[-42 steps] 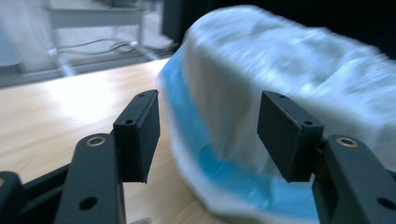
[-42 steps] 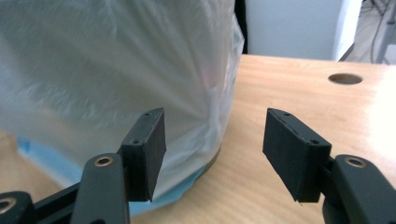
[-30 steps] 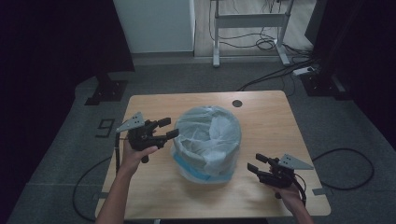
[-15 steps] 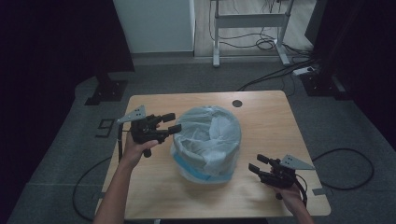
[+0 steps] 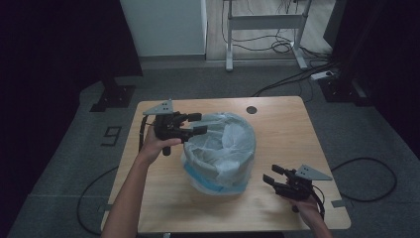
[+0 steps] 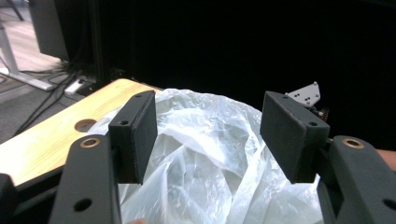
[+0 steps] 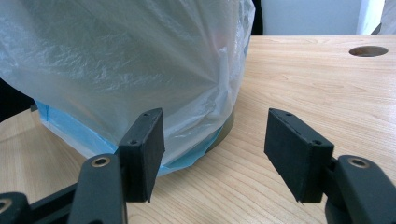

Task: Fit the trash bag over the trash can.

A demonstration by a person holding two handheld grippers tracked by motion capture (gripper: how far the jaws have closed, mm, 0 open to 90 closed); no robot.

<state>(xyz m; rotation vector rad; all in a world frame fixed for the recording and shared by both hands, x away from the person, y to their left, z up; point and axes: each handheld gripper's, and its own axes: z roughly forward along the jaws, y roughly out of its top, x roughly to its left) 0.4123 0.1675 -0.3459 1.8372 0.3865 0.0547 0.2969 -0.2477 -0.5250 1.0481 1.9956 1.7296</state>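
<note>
From above, a bin [image 5: 220,153] lined with a clear bag [image 5: 223,141] stands mid-table [image 5: 292,129]; the left gripper [image 5: 197,124], jaws apart, hovers at its rim, and the right gripper [image 5: 271,175] sits open near its base. In the left gripper view the bag lies beyond empty jaws. In the right gripper view the bin stands ahead of open jaws.

A wooden table [image 5: 277,129] bears a bag-lined bin [image 5: 220,153].
</note>
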